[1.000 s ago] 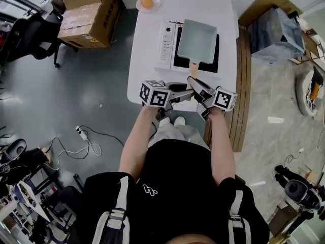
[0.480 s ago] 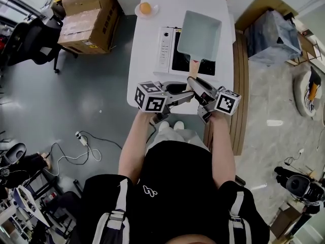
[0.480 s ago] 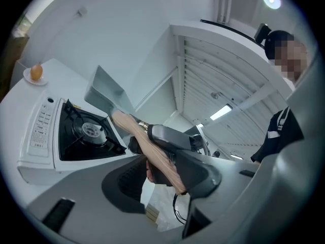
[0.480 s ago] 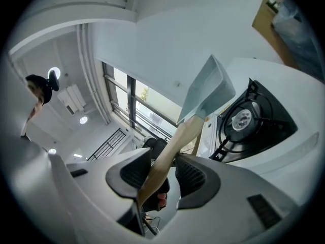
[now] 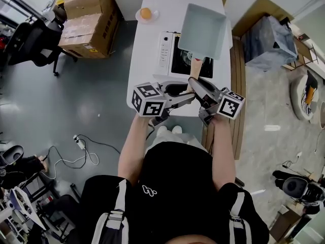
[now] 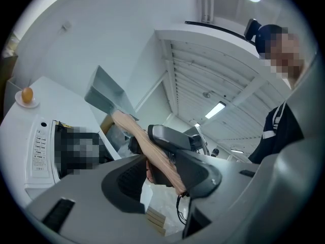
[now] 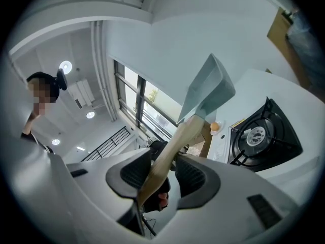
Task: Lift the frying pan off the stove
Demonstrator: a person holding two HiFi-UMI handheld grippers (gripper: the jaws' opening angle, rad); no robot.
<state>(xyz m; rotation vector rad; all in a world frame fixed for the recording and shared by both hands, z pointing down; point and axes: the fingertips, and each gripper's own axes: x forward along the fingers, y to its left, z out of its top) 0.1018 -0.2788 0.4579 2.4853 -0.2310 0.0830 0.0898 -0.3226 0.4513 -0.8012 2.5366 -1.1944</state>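
Note:
A square pale grey-green frying pan (image 5: 203,30) with a wooden handle (image 5: 194,71) hangs tilted above the black gas stove (image 5: 175,60), whose burner shows beneath it. Both grippers hold the handle near the table's front edge. My left gripper (image 5: 189,94) comes in from the left, my right gripper (image 5: 197,85) from the right. In the left gripper view the handle (image 6: 152,149) runs between the jaws of the left gripper (image 6: 162,173) up to the pan (image 6: 104,93). In the right gripper view the right gripper (image 7: 163,176) clamps the handle (image 7: 170,151) below the pan (image 7: 208,88).
The stove's white control panel (image 5: 166,47) faces left on the white table (image 5: 147,75). A small plate with an orange ball (image 5: 145,13) sits at the table's far left. Cardboard boxes (image 5: 86,17) and a chair (image 5: 30,34) stand to the left, a wooden bench (image 5: 245,75) to the right.
The pan has risen off the stove and tilted up, and the burner beneath it now shows. Both grippers stay clamped on the handle.

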